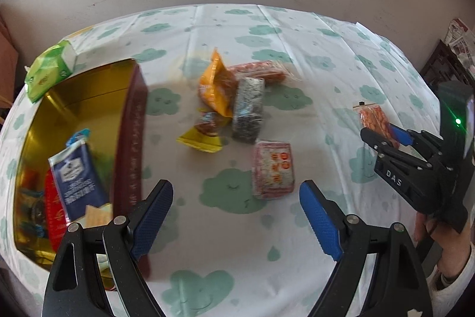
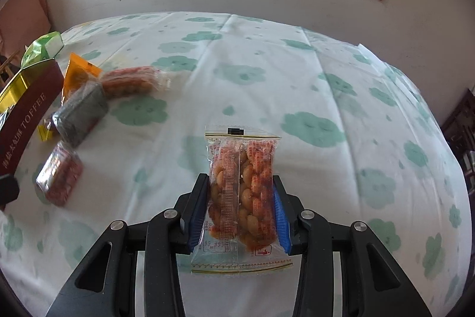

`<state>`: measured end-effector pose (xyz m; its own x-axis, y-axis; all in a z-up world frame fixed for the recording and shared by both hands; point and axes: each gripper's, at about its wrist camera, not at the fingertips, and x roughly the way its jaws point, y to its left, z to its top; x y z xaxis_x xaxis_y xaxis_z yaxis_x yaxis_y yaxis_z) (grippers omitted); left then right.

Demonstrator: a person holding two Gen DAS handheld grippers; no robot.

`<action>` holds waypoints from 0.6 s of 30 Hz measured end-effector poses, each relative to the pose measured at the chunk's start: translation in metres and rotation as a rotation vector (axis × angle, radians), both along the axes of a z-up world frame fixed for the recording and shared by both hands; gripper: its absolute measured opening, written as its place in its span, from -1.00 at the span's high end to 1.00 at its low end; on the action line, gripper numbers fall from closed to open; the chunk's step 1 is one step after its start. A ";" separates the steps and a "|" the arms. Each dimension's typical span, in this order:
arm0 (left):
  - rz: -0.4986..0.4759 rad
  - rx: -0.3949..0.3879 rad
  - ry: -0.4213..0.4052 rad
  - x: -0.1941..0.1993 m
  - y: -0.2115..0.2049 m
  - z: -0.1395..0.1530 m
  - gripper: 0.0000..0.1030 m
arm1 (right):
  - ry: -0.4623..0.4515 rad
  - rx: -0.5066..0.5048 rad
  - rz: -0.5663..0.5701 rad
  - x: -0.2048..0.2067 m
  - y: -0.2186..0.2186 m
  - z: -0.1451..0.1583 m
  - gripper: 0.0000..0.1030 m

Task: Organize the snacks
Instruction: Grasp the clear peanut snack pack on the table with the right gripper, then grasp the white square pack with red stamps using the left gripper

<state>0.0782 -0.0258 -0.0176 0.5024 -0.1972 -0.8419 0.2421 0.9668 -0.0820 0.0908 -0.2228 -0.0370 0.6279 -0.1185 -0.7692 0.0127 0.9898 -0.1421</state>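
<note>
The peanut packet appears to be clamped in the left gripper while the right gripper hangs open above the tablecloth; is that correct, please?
Not quite: the sides are swapped. The right wrist view shows the peanut packet clamped in the right gripper, and the left wrist view shows the left gripper open above the tablecloth.

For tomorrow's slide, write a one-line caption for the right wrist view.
Right gripper shut on a clear peanut packet above the cloud-print tablecloth, other snacks waiting beside the toffee tin.
</note>
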 end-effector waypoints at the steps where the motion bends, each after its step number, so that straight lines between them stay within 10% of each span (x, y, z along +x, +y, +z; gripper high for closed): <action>1: -0.007 0.002 0.009 0.002 -0.004 -0.003 -0.64 | -0.006 0.003 -0.004 -0.002 -0.003 0.000 0.20; 18: -0.032 0.041 0.076 0.030 -0.034 -0.030 -0.03 | -0.009 0.087 -0.010 -0.003 -0.014 -0.002 0.17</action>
